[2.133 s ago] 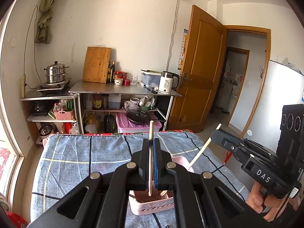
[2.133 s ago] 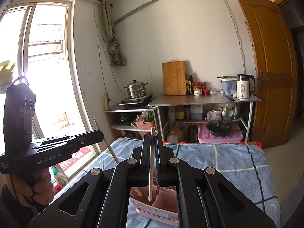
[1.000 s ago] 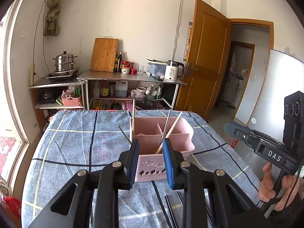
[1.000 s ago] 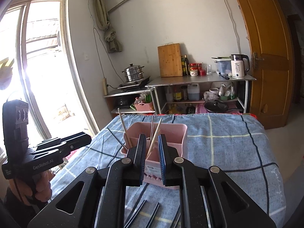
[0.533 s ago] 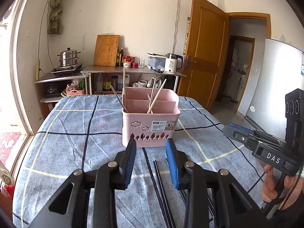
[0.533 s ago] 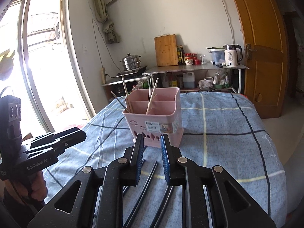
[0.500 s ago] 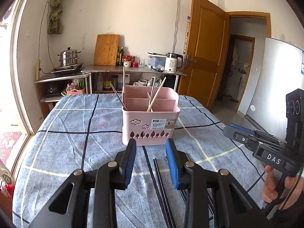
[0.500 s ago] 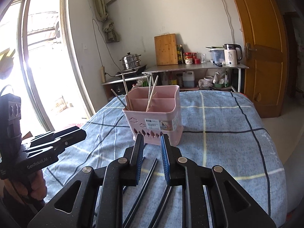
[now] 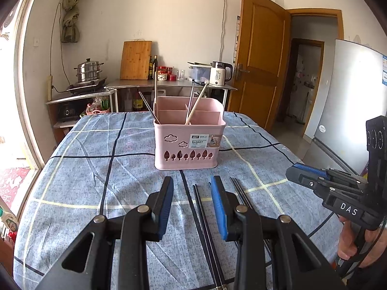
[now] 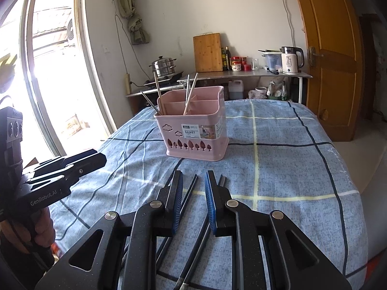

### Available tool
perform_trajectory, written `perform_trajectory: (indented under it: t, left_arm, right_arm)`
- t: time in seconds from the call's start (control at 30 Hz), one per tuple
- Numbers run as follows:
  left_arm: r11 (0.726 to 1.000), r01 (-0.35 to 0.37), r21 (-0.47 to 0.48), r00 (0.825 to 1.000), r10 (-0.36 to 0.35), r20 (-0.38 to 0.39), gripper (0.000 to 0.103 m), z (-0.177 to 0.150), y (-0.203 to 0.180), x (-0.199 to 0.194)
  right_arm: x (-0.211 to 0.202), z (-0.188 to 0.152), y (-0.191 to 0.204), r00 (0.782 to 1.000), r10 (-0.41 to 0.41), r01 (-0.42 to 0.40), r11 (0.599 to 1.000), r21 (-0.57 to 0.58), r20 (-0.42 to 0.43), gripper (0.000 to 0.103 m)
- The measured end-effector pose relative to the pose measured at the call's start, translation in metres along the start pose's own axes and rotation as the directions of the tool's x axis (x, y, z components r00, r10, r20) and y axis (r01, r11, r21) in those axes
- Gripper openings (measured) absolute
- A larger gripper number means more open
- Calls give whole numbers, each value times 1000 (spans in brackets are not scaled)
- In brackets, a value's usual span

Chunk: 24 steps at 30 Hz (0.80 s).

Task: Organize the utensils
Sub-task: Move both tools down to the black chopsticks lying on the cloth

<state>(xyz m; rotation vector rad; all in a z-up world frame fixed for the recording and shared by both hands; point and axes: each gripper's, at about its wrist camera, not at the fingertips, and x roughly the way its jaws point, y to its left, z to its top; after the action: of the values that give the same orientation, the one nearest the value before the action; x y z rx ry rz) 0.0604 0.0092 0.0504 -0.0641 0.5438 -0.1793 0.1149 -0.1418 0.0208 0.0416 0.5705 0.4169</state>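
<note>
Chopsticks (image 9: 205,227), dark and slim, lie loose on the blue checked cloth (image 9: 96,169) of the worktop, running lengthwise toward the pink basket (image 9: 189,142) that stands beyond them. That basket already holds a few pale and metal sticks leaning upright in its compartments, which suggests it is the sorting place and the dark ones are what is left to gather. Both grippers point down at the cloth, probably so that their pads can straddle a stick from above. The left gripper (image 9: 192,188) has just been opening; its blue pads stand apart, with one dark pair lying in the gap below them, not pinched, and another pair just beside its right-hand pad. The right gripper (image 10: 193,183) has likewise been parting its jaws, and a single dark chopstick (image 10: 191,188) runs between them on the cloth, untouched as far as can be told, while a grey-tipped one (image 10: 221,181) pokes out just past the right-hand pad. Each gripper appears at the edge of the other's view, held by a hand, flanking the pile.
</note>
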Motion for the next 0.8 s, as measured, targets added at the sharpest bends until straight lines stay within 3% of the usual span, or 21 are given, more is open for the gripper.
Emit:
perform_trajectory:
  t: [0.4,0.8]
  left_arm:
    - [1000,-10,3,999,10,-39,34,-11,-1,8]
    - [999,-15,-37,989,10,-149,34,-23,13,38]
  right_arm:
    - [3,-8,-3,1000,-5,5,1000,11,-25,19]
    - [20,-15,-19,996,-22,26,999,48,-86,19]
